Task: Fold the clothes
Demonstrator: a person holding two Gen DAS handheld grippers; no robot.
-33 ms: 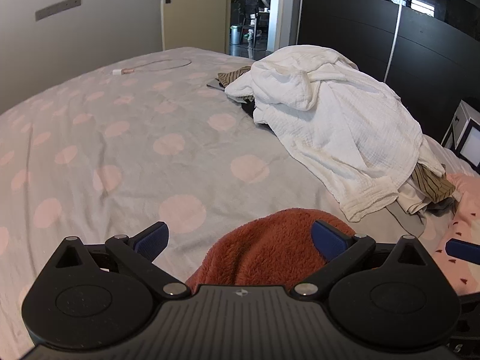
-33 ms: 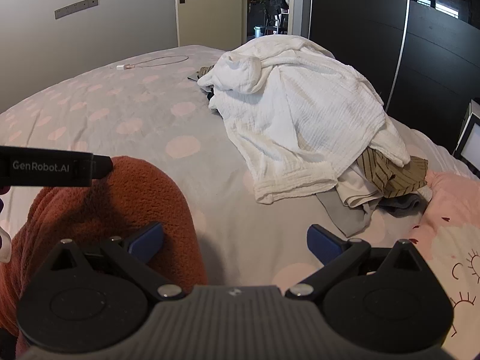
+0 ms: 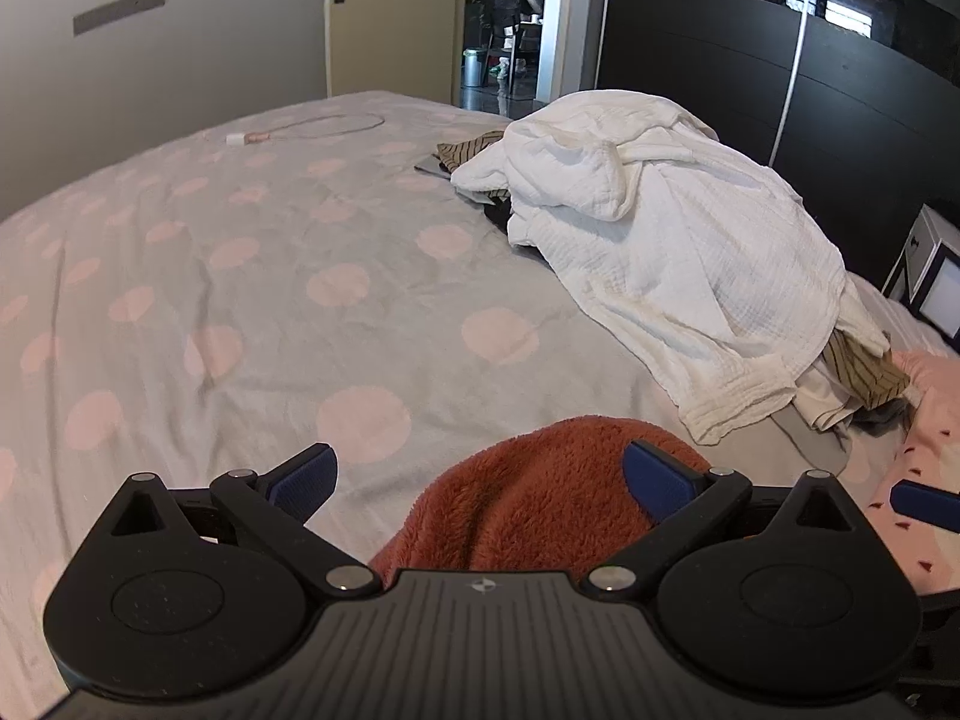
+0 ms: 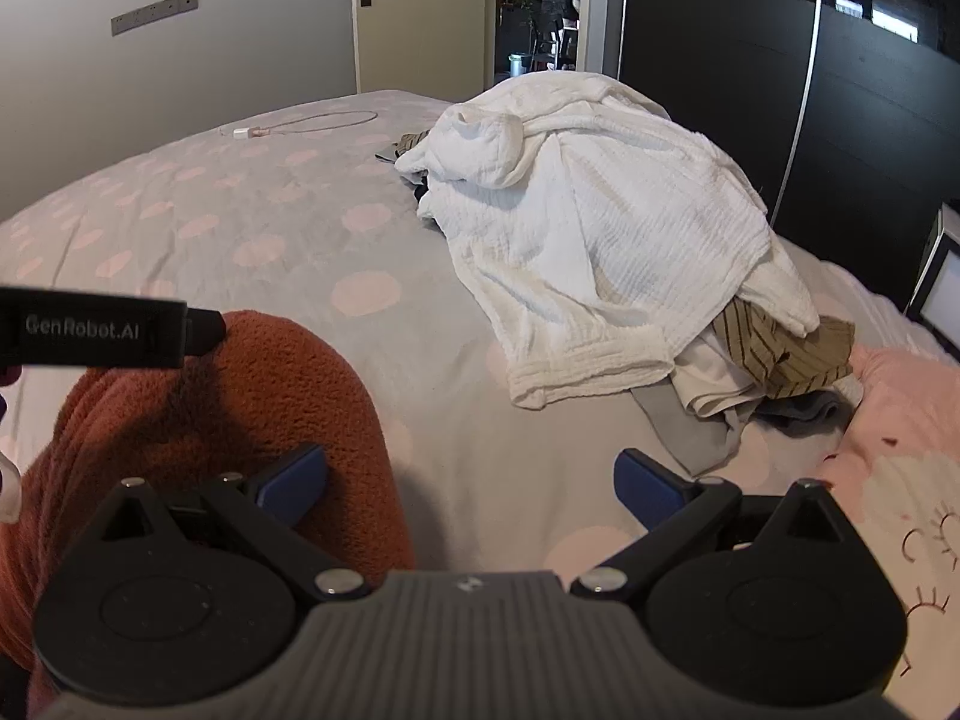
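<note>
the left gripper [image 3: 480,480] has its fingers [image 3: 303,474] spread wide, with a rust fleece garment [image 3: 540,498] lying on the bed [image 3: 270,276] between and below them, not pinched. the right gripper [image 4: 471,480] also has its fingers [image 4: 645,480] spread apart over bare bedding, the fleece just beside its left finger. a pile of clothes topped by a white garment [image 4: 600,240] lies well apart toward the far right of the bed.
</note>
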